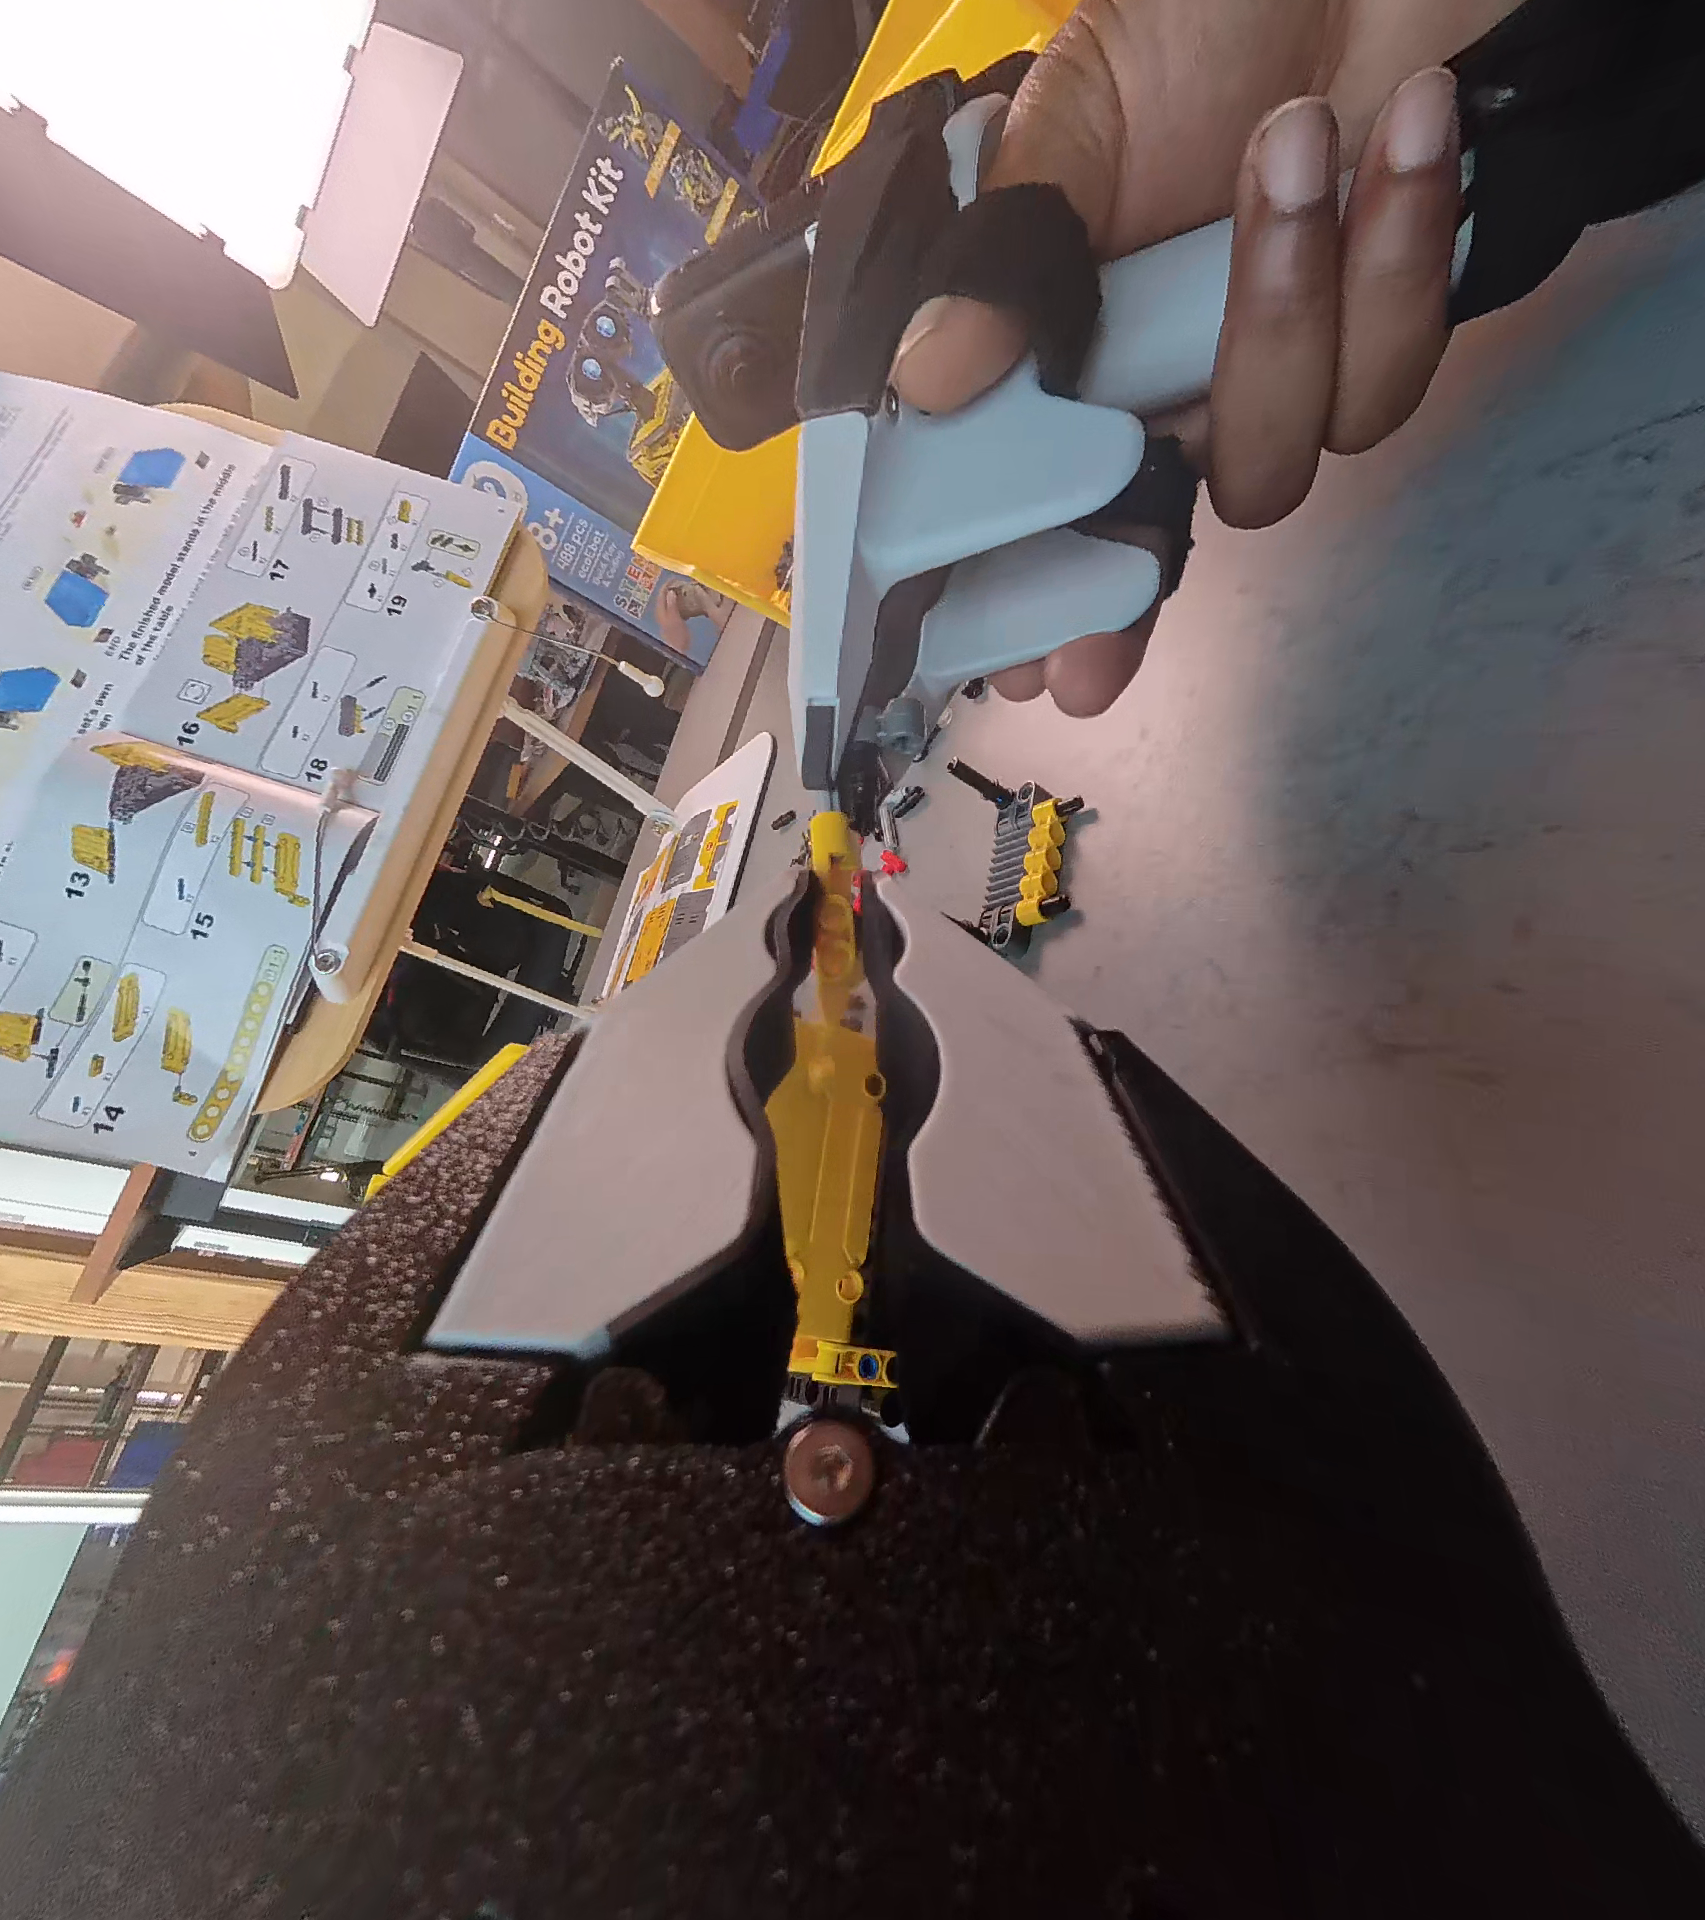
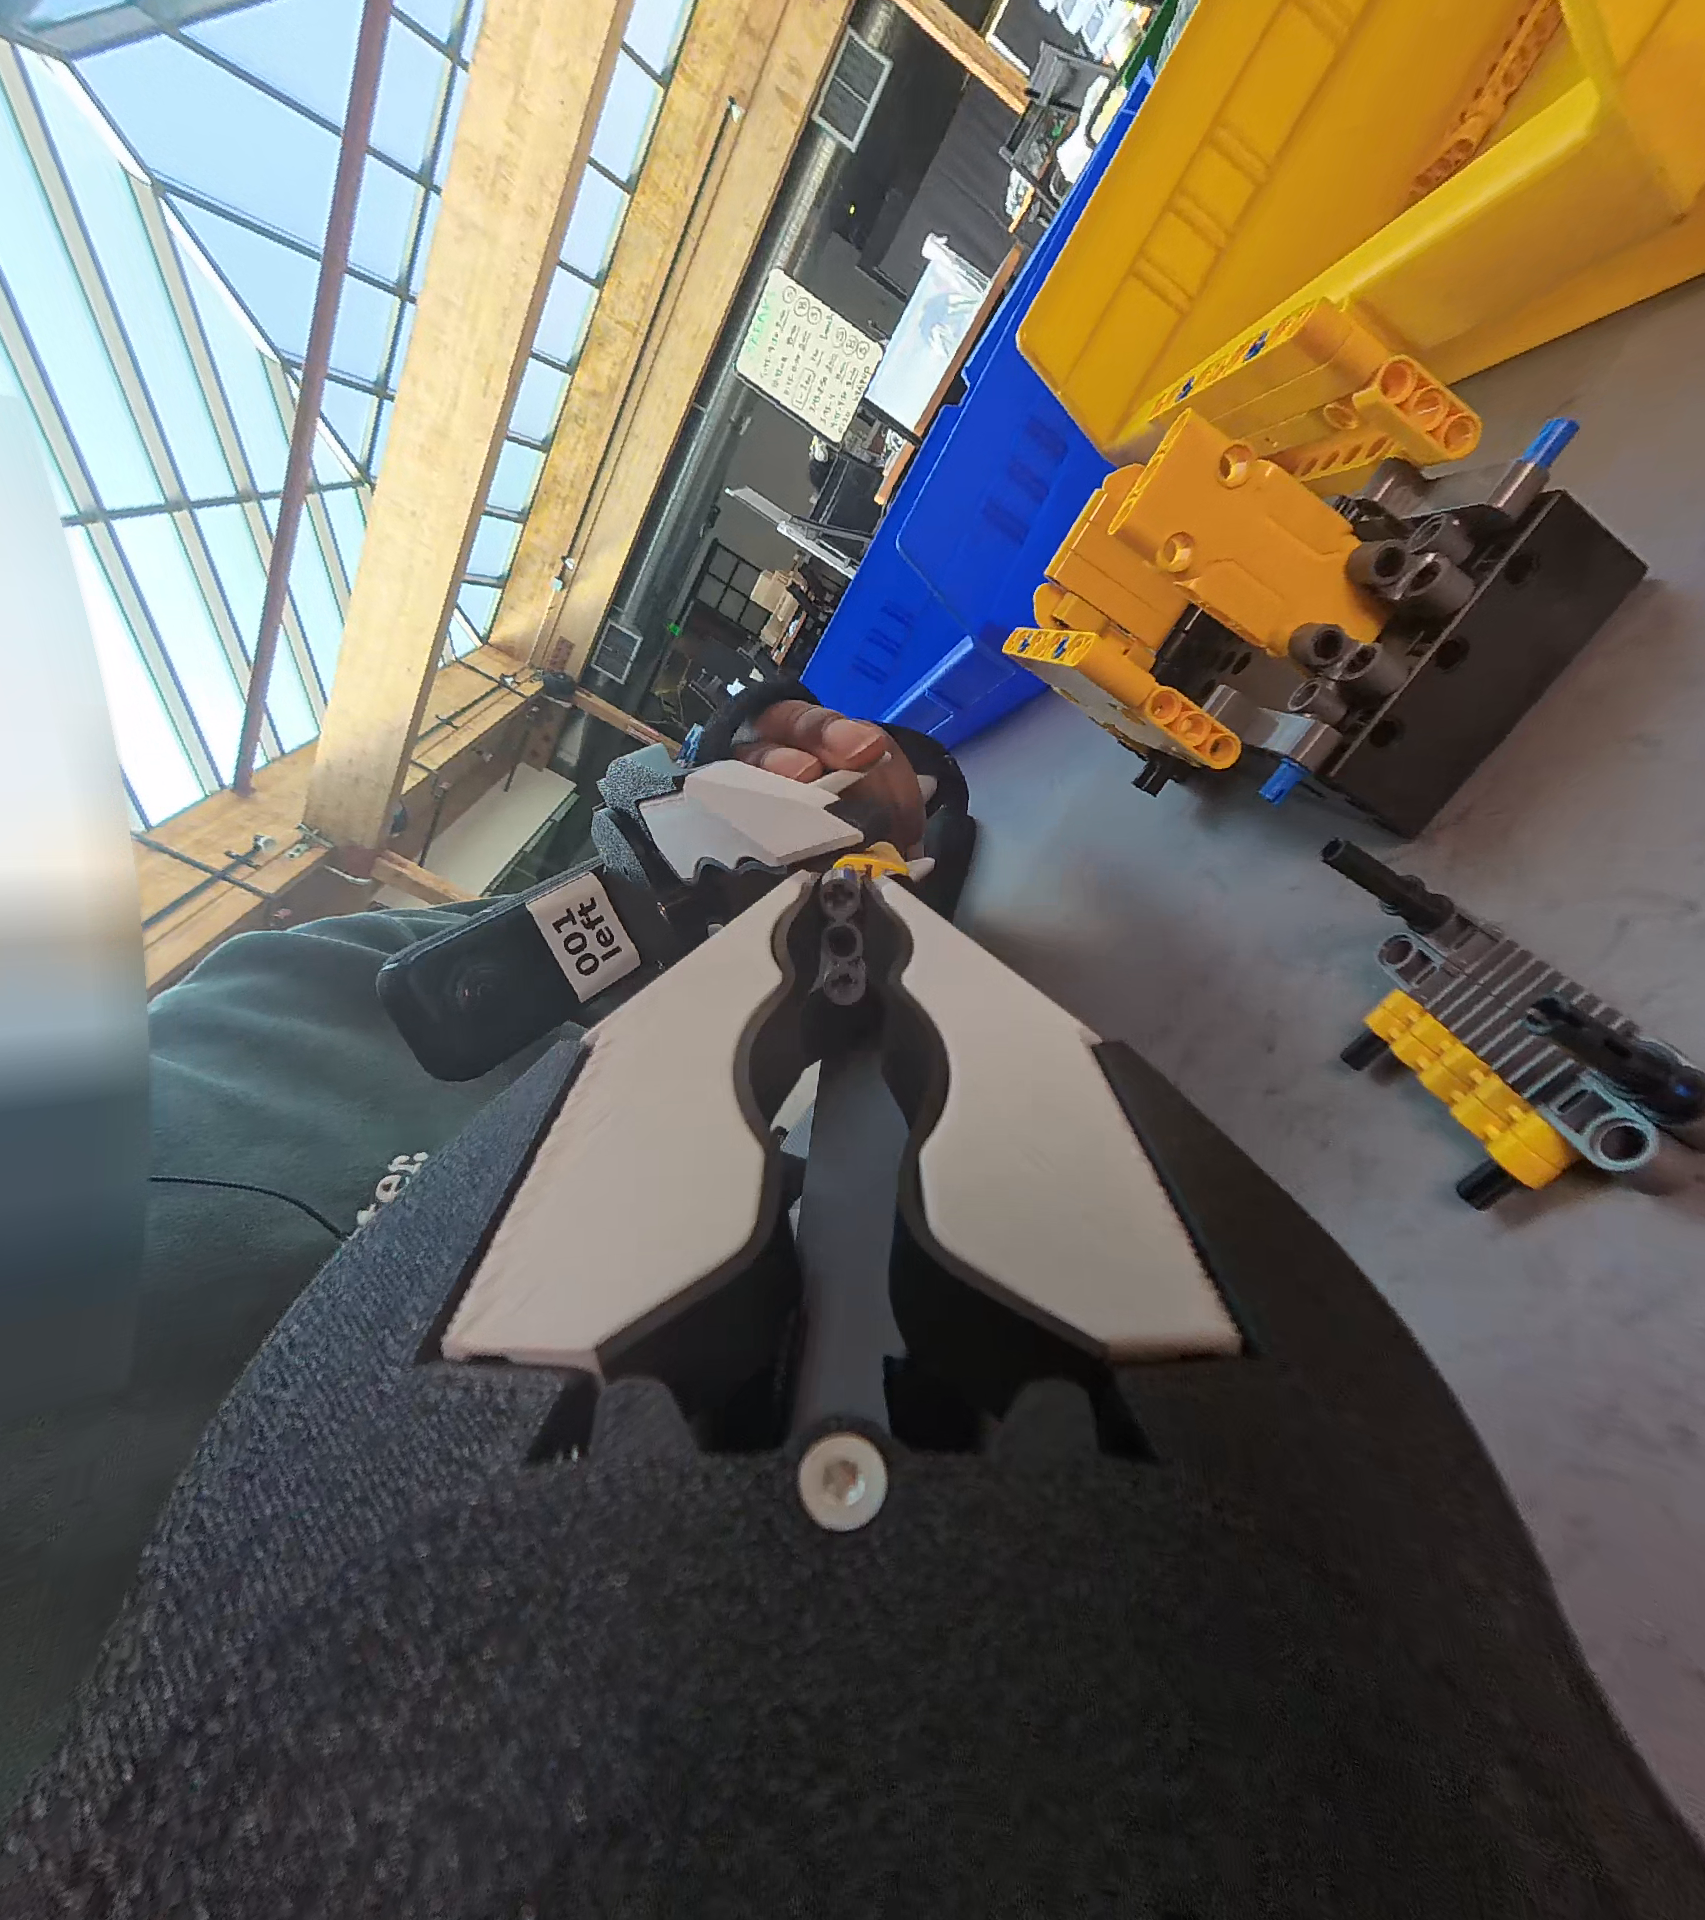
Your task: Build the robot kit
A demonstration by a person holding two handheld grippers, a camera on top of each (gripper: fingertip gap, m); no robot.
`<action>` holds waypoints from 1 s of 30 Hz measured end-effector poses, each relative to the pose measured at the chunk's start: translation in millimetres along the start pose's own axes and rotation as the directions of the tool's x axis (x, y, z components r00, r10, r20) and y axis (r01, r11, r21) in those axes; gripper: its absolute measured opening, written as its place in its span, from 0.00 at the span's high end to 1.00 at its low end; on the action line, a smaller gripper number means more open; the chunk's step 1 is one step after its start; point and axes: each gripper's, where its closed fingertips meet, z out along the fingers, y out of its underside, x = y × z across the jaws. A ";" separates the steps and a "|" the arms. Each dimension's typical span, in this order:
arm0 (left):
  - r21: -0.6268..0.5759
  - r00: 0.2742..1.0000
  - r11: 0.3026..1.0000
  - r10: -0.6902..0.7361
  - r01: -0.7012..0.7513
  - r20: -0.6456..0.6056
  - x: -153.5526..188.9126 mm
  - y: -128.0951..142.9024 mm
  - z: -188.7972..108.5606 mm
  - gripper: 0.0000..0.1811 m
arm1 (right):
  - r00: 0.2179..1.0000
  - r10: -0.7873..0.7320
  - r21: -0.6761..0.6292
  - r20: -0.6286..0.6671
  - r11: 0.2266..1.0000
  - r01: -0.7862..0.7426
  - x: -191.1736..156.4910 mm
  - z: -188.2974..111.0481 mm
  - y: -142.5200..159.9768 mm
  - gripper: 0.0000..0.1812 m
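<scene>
Left gripper (image 1: 832, 904) pinches a yellow piece (image 1: 827, 1153); right gripper (image 2: 843, 914) pinches a dark grey beam (image 2: 843, 1195). Only the right view shows the blue bin (image 2: 973, 540).

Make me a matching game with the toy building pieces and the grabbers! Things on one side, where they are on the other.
Things:
1. long yellow plastic piece
2. dark grey plastic beam with holes
3. small grey-and-yellow ribbed assembly
4. big yellow-and-black brick model

Places:
A. beside the yellow bin
B. in the right gripper
C. in the left gripper
D. lying alone on the grey table

Pairs: 1-C, 2-B, 3-D, 4-A

Yellow beam (image 1: 830, 1122) (clamped), grey beam (image 2: 843, 1174)
</scene>
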 end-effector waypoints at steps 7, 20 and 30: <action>0.009 0.998 0.999 0.040 -0.039 -0.038 7.1 -0.8 -3.4 0.98 | 1.000 0.023 -0.033 0.018 0.999 -0.023 1.1 1.3 9.1 0.97; 0.024 0.997 0.999 0.037 -0.035 -0.075 13.1 -2.9 -7.3 0.97 | 0.997 0.053 -0.057 0.048 0.997 -0.050 0.0 2.9 16.6 0.97; 0.017 0.996 0.999 0.035 -0.034 -0.085 15.4 -2.2 -6.9 0.97 | 0.997 0.064 -0.057 0.044 0.996 -0.061 1.3 2.9 18.7 0.97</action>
